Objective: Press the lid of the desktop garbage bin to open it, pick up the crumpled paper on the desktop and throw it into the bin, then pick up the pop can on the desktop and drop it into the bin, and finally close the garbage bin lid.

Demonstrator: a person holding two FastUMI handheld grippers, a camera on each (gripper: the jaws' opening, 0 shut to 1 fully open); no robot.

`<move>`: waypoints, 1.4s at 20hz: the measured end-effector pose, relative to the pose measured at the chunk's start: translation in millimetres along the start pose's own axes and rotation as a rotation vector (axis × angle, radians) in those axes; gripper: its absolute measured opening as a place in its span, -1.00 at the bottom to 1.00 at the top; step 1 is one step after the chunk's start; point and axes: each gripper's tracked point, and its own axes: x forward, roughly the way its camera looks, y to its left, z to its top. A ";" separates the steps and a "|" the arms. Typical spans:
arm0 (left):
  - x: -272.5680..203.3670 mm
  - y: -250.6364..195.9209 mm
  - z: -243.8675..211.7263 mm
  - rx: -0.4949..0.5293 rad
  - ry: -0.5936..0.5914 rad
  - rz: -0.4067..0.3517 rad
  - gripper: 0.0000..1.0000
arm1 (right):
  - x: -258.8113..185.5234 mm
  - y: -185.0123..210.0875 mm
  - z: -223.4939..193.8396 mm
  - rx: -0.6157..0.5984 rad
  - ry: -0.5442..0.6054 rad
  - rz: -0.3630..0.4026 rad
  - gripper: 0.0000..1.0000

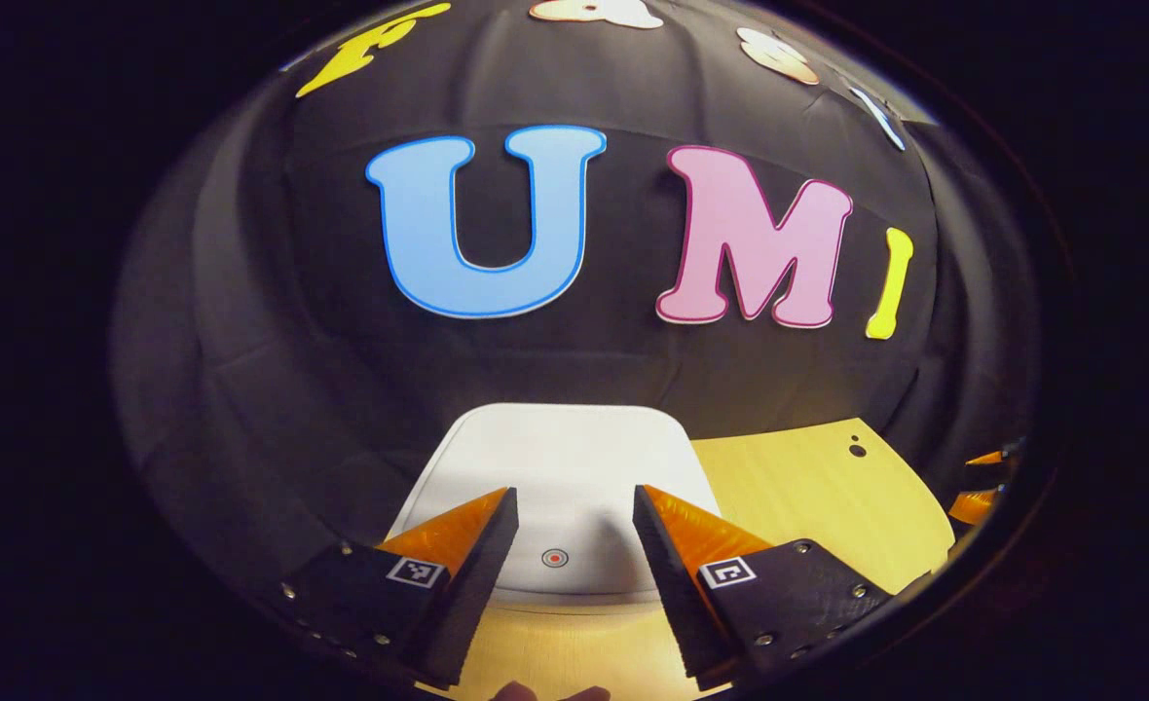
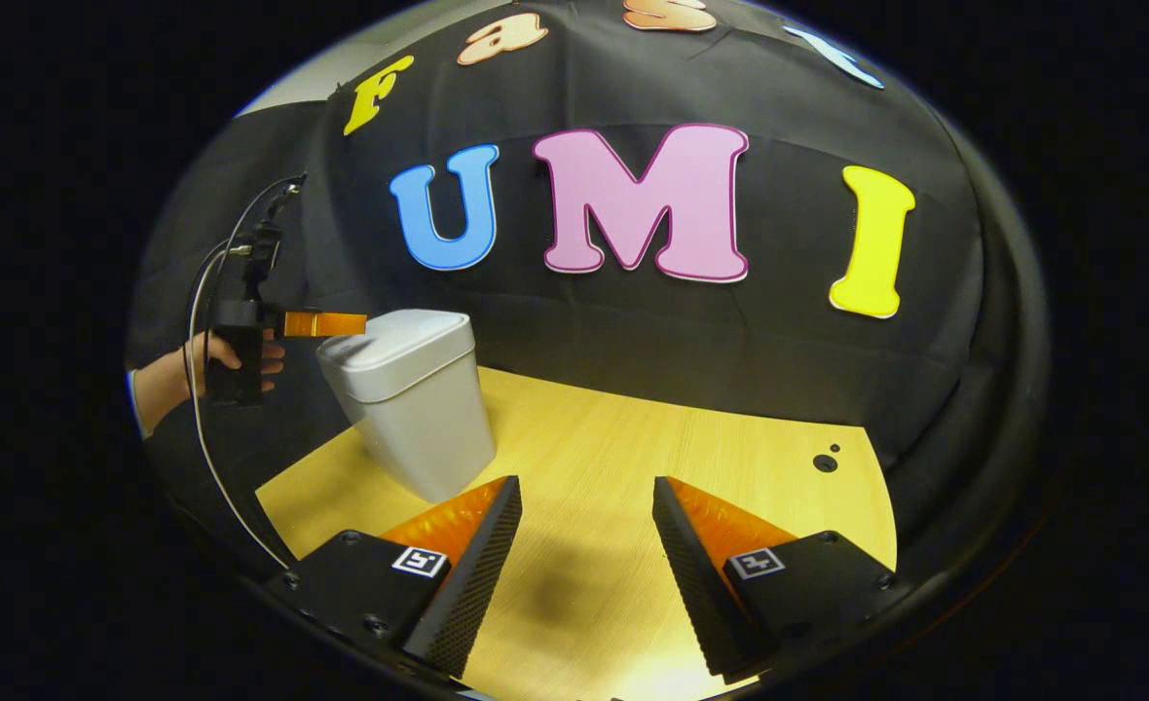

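Left gripper (image 1: pixel 574 506) is spread wide, nothing between its fingers, and it hangs just above the garbage bin (image 1: pixel 555 467). In the left gripper view the white lid (image 1: pixel 574 458) sits straight ahead and below the fingertips, flat and shut, with the small round press mark (image 1: pixel 555 558) on its near edge landing in the gap between the two fingers. Can't tell whether either finger touches the lid. The wooden desktop (image 1: pixel 828 487) runs off to the right of that tool.

From the right gripper view the same left gripper (image 2: pixel 346 323) shows far off to the upper left, held in a hand (image 2: pixel 200 365), its fingers reaching level over the near rim of the lid (image 2: pixel 399 336). The bin (image 2: pixel 419 409) stands upright on the desktop (image 2: pixel 633 438), ahead and left of the right gripper (image 2: pixel 584 501).

Right gripper is also spread apart and empty, above bare tabletop, well apart from the bin. A small dark hole (image 2: pixel 825 463) sits in the desktop ahead to its right.
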 end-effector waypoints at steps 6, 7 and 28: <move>-53.3 -54.0 23.5 0.056 -0.113 -0.022 0.60 | -27.9 -9.1 16.0 0.026 -0.054 0.006 0.80; -61.2 -66.9 26.3 0.052 -0.131 -0.026 0.60 | -32.1 -13.1 18.2 0.027 -0.064 0.005 0.80; -201.5 -215.6 19.1 0.045 -0.302 -0.036 0.59 | -142.3 -53.3 32.1 0.007 -0.286 -0.077 0.96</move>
